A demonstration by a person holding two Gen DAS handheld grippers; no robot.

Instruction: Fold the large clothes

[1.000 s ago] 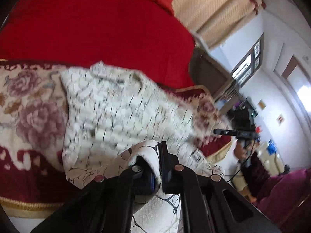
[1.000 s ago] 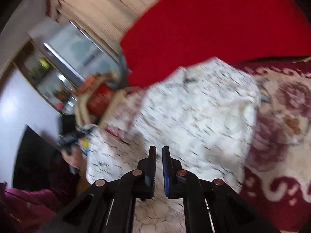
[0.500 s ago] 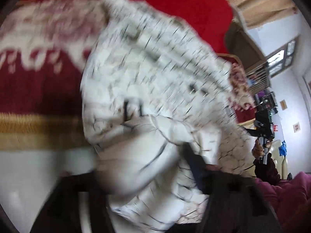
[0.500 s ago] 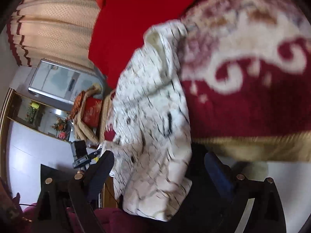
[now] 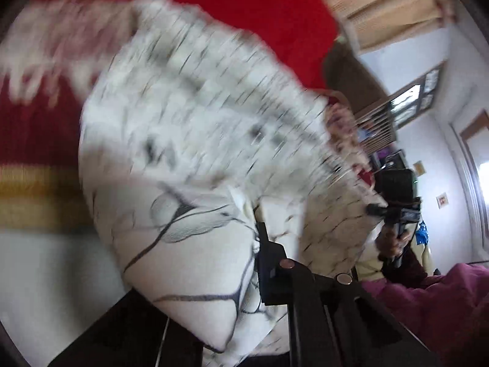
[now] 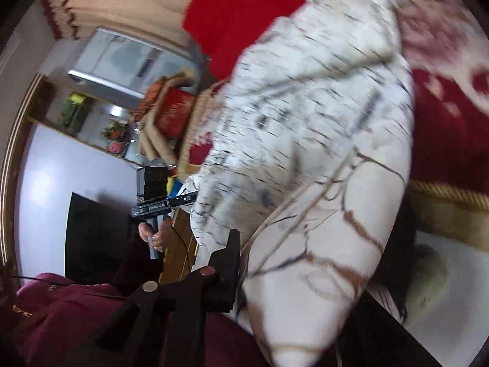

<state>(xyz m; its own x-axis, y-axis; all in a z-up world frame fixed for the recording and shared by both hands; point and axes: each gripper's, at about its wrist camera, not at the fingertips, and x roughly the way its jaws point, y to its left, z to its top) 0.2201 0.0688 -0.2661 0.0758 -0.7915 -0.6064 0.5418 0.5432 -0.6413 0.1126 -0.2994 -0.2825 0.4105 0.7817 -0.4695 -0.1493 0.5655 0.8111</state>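
Since a second ago we have swung both grippers down and outward: the garment (image 5: 195, 140), which then lay spread across the blanket (image 5: 36, 128) on the bed, now hangs bunched between our two hands, its near edges lifted close to both cameras and its far part blurred with motion over the red cover (image 5: 244, 9). Our left gripper (image 5: 244, 244) has a thick fold of the cream, dark-veined cloth wedged against its visible finger, so we judge it clenched on the garment, though the other finger is buried under fabric. Our right gripper (image 6: 244, 263) shows the same picture from the other side: one finger in view, the other hidden behind a bulging fold of the garment (image 6: 321, 159), which we take to be gripped as well. In the right view the left gripper's handle and hand (image 6: 152, 235) sit well apart from us, with cloth sagging between. To do this step well, we should draw the hands apart until the held edge runs taut and level, let the shaking settle so the body hangs flat, then lower the far part onto the blanket first and lay the held edge over it in a single sweep. We should keep both grips firm, since thick bunched fabric like this may slip out unevenly.
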